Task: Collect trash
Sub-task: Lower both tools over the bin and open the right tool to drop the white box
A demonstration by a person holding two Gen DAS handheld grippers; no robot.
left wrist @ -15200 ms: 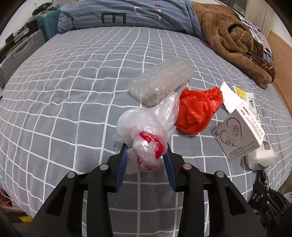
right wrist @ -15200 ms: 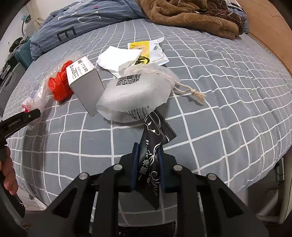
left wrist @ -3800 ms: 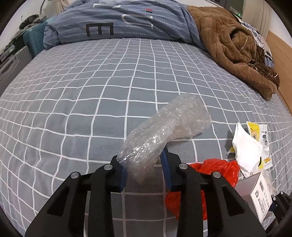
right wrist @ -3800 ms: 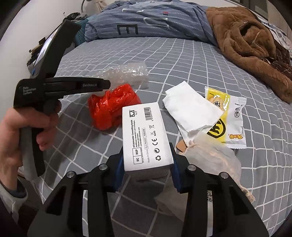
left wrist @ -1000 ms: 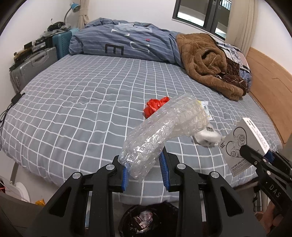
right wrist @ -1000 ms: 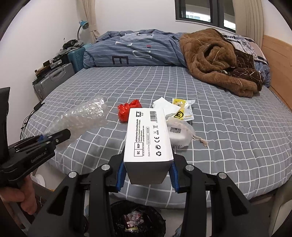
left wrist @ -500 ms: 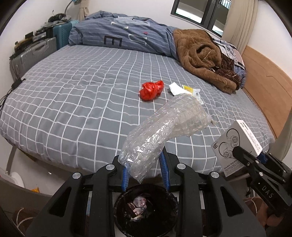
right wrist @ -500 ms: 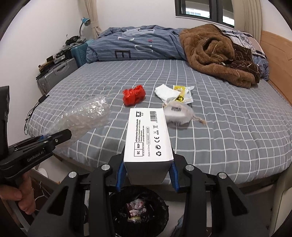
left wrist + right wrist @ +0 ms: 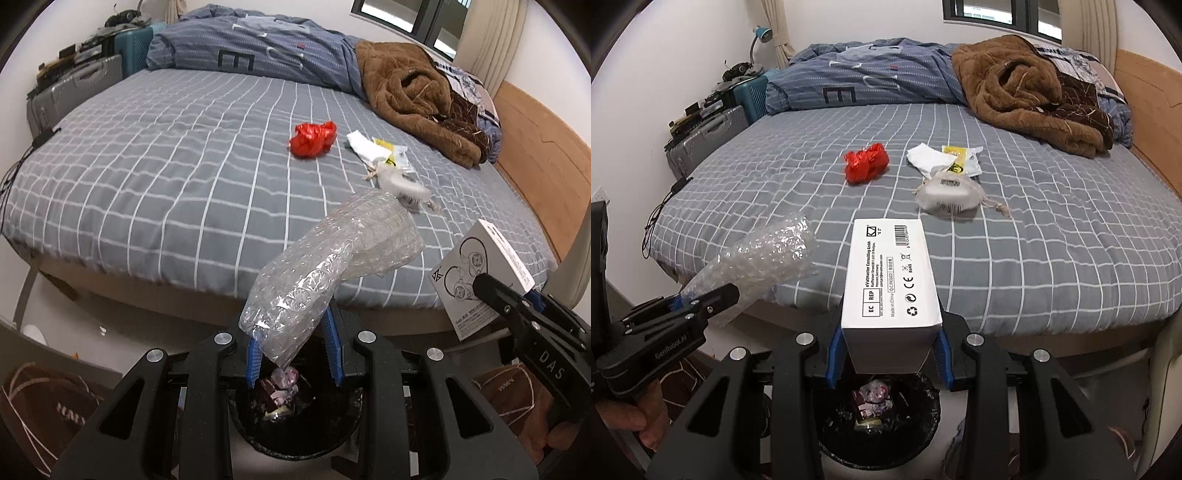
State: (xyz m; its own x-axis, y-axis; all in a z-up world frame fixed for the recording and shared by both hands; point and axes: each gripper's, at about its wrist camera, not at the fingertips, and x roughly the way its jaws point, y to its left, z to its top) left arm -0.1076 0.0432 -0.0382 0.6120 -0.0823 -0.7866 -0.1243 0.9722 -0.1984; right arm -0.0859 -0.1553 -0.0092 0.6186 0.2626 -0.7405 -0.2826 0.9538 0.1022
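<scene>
My left gripper [image 9: 293, 350] is shut on a roll of clear bubble wrap [image 9: 332, 258] and holds it over a black-lined trash bin [image 9: 295, 435] on the floor at the foot of the bed. My right gripper [image 9: 890, 350] is shut on a white earphone box [image 9: 891, 280], above the same bin [image 9: 879, 439], which holds earlier trash. On the bed lie a red plastic bag [image 9: 866, 162], a white paper [image 9: 929, 157], a yellow snack packet [image 9: 962, 162] and a white drawstring pouch [image 9: 947, 194].
A grey checked bed [image 9: 1034, 240] fills the view, with a brown blanket [image 9: 1034, 92] and blue duvet [image 9: 868, 85] at its head. Suitcases [image 9: 705, 136] stand at the left wall. A wooden panel [image 9: 535, 147] runs along the right. Slippers [image 9: 40, 406] lie on the floor.
Both grippers have drawn back from the bed and tilted down, so the bin now sits larger and directly under the held bubble wrap and box.
</scene>
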